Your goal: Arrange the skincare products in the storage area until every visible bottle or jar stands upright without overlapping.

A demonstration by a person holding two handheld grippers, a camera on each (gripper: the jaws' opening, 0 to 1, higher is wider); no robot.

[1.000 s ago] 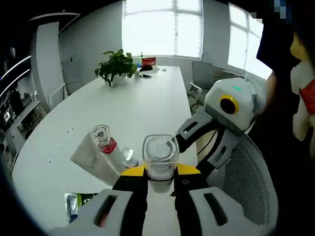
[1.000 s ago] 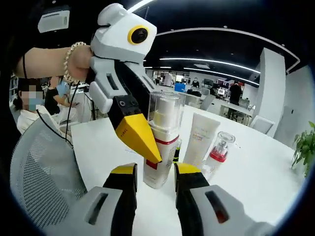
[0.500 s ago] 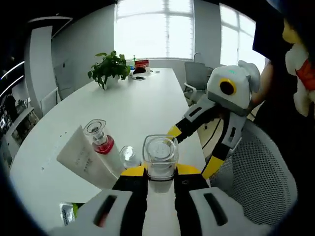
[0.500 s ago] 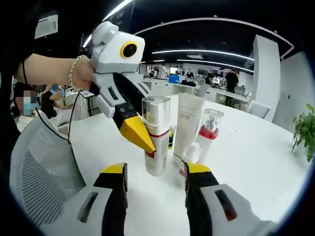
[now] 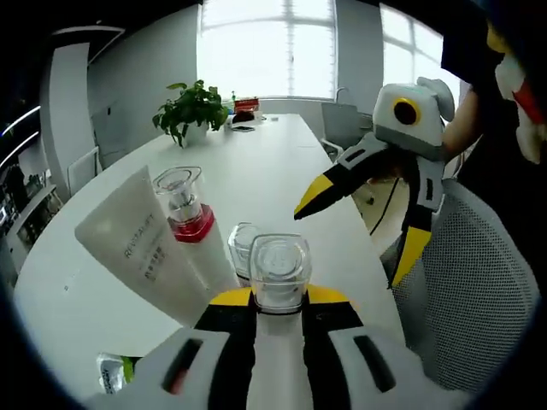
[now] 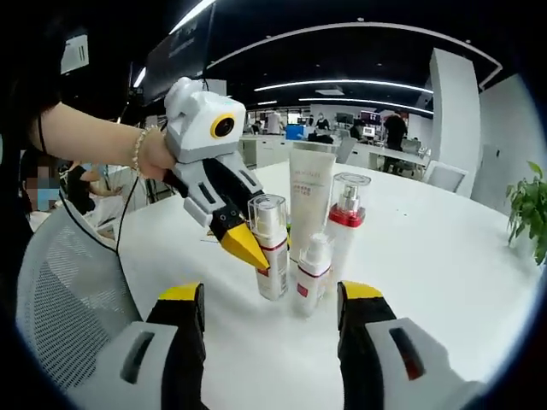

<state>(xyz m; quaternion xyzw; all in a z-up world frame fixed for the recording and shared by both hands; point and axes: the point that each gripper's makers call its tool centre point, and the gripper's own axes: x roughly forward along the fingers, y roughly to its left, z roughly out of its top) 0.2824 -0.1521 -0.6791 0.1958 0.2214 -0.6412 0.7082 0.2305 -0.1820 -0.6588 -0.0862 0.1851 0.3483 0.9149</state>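
While left gripper (image 5: 278, 301) jaws pinch clear-capped bottle (image 5: 279, 272), right gripper (image 6: 276, 301) jaws spread, seemingly matte tube (image 6: 311, 199) upright.

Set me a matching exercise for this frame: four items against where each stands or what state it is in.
Items:
1. clear-capped bottle
2. white tube
3. small bottle
4. right gripper

States:
A. open, holding nothing
B. between the left gripper's jaws
C. tallest, standing at the back
D. shortest, nearest the right gripper

Pairs: 1-B, 2-C, 3-D, 4-A

white tube (image 6: 310, 198), red-collared clear bottle (image 6: 345, 220), yellow-tipped black jaws, white table (image 6: 444, 256), green plant (image 5: 190, 107)
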